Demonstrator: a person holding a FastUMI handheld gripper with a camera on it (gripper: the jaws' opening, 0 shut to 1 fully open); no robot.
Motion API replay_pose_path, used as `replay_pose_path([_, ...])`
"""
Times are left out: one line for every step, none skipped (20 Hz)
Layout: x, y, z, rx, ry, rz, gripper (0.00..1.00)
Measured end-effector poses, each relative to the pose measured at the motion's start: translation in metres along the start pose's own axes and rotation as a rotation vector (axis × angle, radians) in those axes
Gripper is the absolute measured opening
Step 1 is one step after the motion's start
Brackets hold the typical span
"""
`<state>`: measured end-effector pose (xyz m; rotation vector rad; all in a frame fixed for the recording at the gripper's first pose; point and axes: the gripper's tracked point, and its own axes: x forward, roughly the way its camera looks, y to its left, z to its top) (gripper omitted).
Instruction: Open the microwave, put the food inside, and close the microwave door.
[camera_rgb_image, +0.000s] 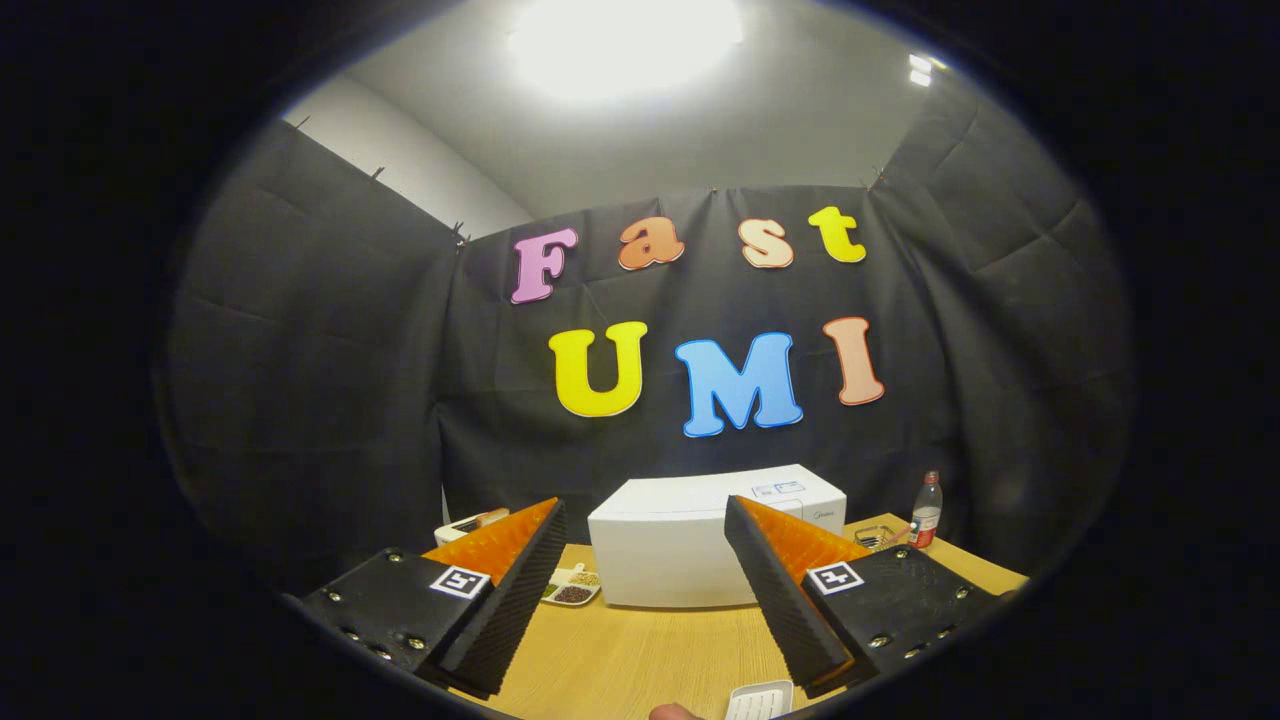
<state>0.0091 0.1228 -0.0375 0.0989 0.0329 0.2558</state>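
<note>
Jaws: gripper (645, 560) fingers are standing wide apart, gripping nothing.
Microwave: white microwave (715, 535) is sitting shut on the wooden table (640, 655), beyond the fingers.
Around: sectioned dish (572, 586) is lying left; bottle (926, 511) is standing right.

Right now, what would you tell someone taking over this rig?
Gripper: open, holding nothing, raised above the wooden table.
White microwave: beyond the fingers, at the table's back, door shut.
Divided dish of food: on the table just left of the microwave.
Plastic bottle: back right, apart from the job.
Done: nothing.
Left: open the door, put the food in, close the door.
</note>
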Motion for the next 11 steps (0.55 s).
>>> replay_pose_path([0.0002, -0.0005, -0.0014, -0.002, 0.003, -0.002, 0.99])
replay_pose_path([0.0004, -0.0011, -0.0012, -0.002, 0.003, -0.002, 0.99])
replay_pose_path([0.0005, -0.0019, -0.0007, -0.002, 0.002, -0.004, 0.99])
replay_pose_path([0.0009, -0.0022, -0.0004, -0.004, 0.001, -0.005, 0.99])
replay_pose_path([-0.0002, -0.0029, -0.0005, -0.006, 0.001, -0.007, 0.99])
replay_pose_path([-0.0006, -0.0045, -0.0001, -0.007, 0.000, -0.009, 0.99])
replay_pose_path([-0.0013, -0.0053, 0.0014, -0.006, -0.004, -0.012, 0.99])
replay_pose_path([-0.0016, -0.0067, 0.0022, -0.005, -0.007, -0.015, 0.99])
replay_pose_path([-0.0021, -0.0081, 0.0035, -0.004, -0.011, -0.019, 0.99])
replay_pose_path([-0.0028, -0.0091, 0.0031, -0.004, -0.012, -0.022, 0.99])
replay_pose_path([-0.0044, -0.0096, 0.0029, -0.003, -0.012, -0.024, 0.99])
